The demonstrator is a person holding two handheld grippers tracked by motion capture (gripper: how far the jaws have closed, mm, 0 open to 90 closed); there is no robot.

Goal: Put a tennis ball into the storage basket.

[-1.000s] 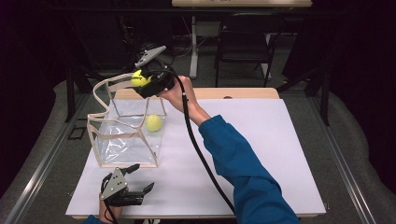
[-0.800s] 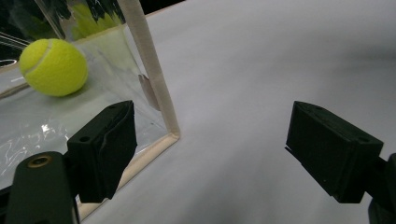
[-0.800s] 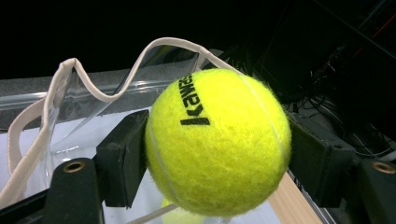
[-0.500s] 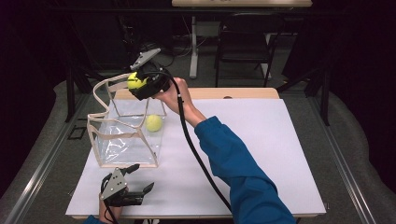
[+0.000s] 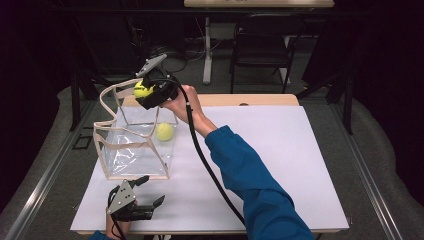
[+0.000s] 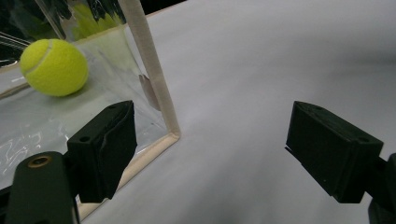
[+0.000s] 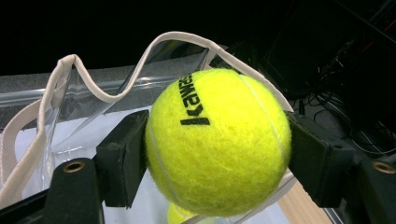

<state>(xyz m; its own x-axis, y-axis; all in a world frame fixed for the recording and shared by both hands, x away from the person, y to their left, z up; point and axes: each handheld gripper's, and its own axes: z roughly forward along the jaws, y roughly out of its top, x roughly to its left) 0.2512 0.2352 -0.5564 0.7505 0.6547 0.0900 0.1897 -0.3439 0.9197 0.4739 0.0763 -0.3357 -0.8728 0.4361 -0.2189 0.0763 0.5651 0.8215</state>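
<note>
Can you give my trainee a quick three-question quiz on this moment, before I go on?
1. True or false: the right claw is shut on a tennis ball.
2. Where does the second ball lie?
A. on the bare white table
B. inside the clear bag
C. between the left claw's fingers
3. Fill in: the left claw is ____, with nothing between its fingers.

Key:
1. True. In the right gripper view both pads press the ball's sides, above the bag's opening.
2. B. It rests on the bag's floor, seen through the clear wall.
3. Open. It sits low over the table beside the bag's near corner.
</note>
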